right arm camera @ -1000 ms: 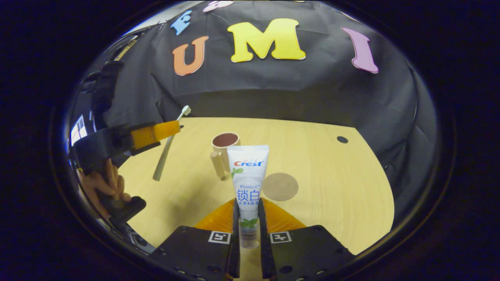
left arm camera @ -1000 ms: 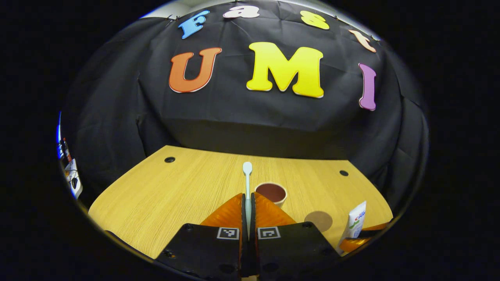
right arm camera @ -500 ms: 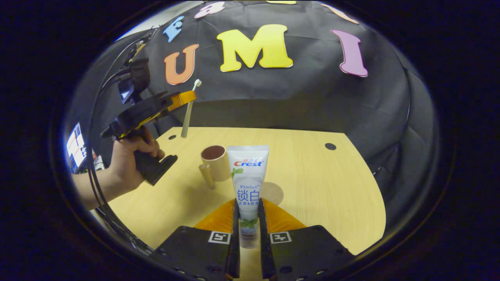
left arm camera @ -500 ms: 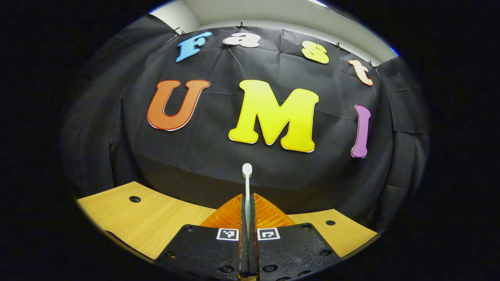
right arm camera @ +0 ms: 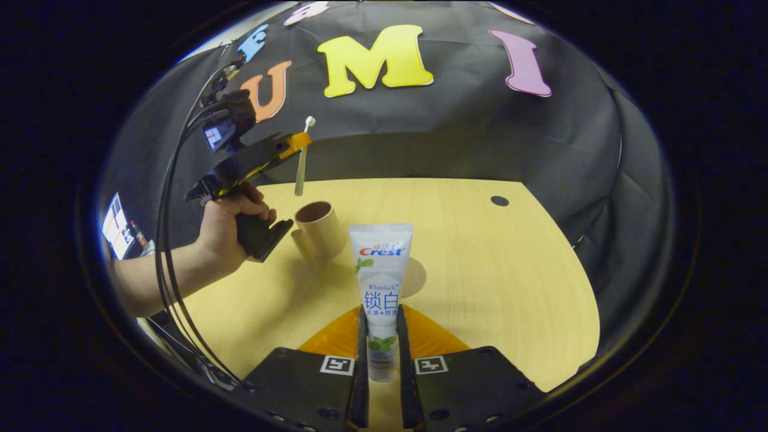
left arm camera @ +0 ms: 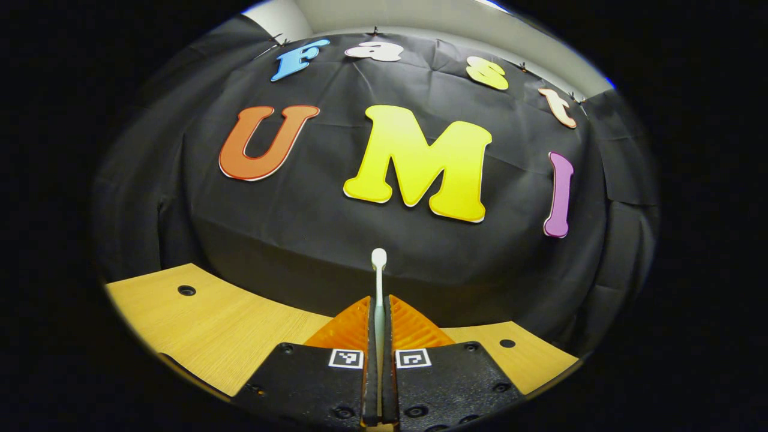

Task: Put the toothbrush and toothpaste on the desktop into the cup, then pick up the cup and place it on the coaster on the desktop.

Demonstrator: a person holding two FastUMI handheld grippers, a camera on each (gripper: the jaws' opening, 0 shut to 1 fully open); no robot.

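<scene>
My left gripper point(left arm camera: 378, 309) is shut on a white toothbrush point(left arm camera: 378, 273) whose head points up ahead of the fingers. In the right gripper view that left gripper point(right arm camera: 294, 143) is held in a hand above the table, and the toothbrush point(right arm camera: 302, 162) hangs nearly upright just above and behind the beige cup point(right arm camera: 319, 228). My right gripper point(right arm camera: 380, 321) is shut on a white toothpaste tube point(right arm camera: 381, 273), standing upright between the fingers. The round brown coaster point(right arm camera: 416, 277) lies on the table right behind the tube, partly hidden by it.
The wooden desktop point(right arm camera: 492, 270) has a dark cable hole point(right arm camera: 499, 201) at its back right and two more holes point(left arm camera: 186, 290) in the left gripper view. Black cables point(right arm camera: 171, 240) trail from the left gripper past the person's forearm point(right arm camera: 174, 273).
The left gripper rose and tipped up, turning the toothbrush nearly upright and bringing it over the cup. The right gripper with the toothpaste shifted a little, so the coaster slid behind the tube.
</scene>
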